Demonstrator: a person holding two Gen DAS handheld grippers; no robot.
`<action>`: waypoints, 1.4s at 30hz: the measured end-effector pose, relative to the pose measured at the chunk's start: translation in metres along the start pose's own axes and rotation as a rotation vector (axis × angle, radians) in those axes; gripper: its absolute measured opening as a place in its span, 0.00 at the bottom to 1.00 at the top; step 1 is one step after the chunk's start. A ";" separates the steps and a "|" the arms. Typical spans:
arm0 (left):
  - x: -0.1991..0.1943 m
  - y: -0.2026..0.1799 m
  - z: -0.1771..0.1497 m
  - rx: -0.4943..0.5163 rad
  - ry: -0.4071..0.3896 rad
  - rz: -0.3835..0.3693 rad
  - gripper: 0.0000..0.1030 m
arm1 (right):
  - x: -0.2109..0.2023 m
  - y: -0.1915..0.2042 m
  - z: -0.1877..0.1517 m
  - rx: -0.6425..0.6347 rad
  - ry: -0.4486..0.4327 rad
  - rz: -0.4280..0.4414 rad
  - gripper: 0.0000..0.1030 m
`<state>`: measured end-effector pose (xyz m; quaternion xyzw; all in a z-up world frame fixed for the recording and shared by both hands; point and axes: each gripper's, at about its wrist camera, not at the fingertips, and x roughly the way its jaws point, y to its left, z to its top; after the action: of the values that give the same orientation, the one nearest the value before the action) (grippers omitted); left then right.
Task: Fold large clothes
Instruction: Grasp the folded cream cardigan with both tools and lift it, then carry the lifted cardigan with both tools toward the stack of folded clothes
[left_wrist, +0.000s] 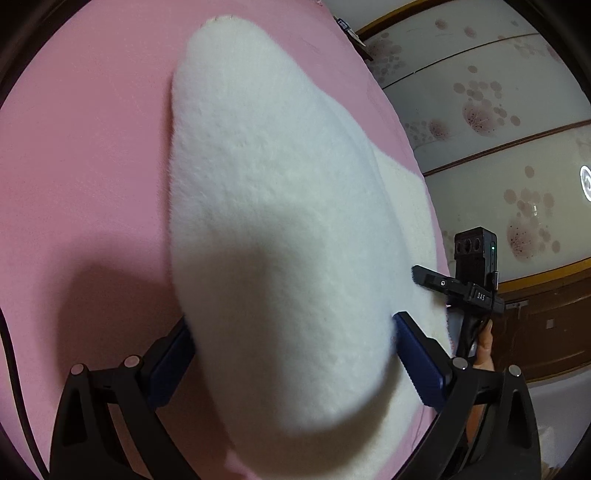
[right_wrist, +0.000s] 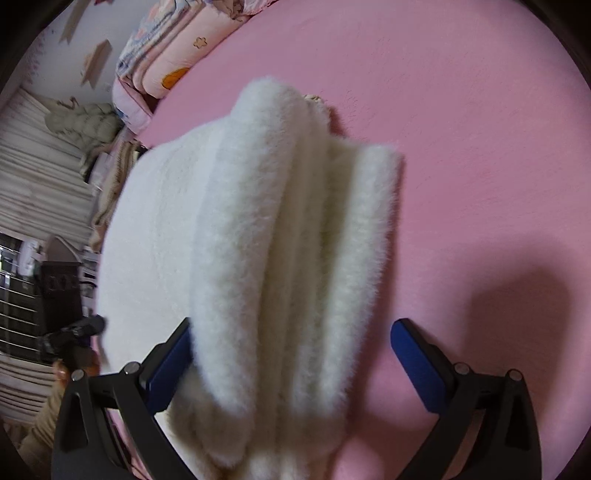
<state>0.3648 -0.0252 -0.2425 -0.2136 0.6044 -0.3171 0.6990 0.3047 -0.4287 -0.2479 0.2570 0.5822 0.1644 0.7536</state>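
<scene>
A pink bed (left_wrist: 74, 166) carries a white fleece garment (left_wrist: 266, 221), which lies along the bed's edge nearest the patterned wardrobe (left_wrist: 498, 110) and runs lengthwise away from both grippers. The garment's near end is gathered into thick folds (right_wrist: 295, 221) that rise off the bed straight ahead of each camera. The left gripper (left_wrist: 291, 350) has its jaws set wide with the fleece bulging between its blue pads (left_wrist: 417, 362); whether they press the cloth cannot be told. The right gripper (right_wrist: 291, 354) also stands wide, its left pad touching the folds and its right pad apart from them. Both are level at the near end, the right one visible beside the left (left_wrist: 458, 284), so the next fold likely carries that end forward along the long axis.
</scene>
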 end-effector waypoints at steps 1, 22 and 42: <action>0.002 0.001 -0.003 -0.004 0.008 -0.009 0.98 | 0.002 0.000 0.000 -0.001 -0.004 0.006 0.99; -0.013 -0.044 -0.012 0.056 -0.039 0.112 0.66 | -0.028 0.074 -0.015 -0.113 -0.089 -0.182 0.38; -0.351 0.080 0.040 0.002 -0.177 0.270 0.66 | 0.074 0.392 0.044 -0.265 -0.009 0.105 0.38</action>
<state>0.3950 0.2747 -0.0407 -0.1567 0.5632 -0.2007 0.7861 0.3867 -0.0776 -0.0710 0.1859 0.5379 0.2778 0.7739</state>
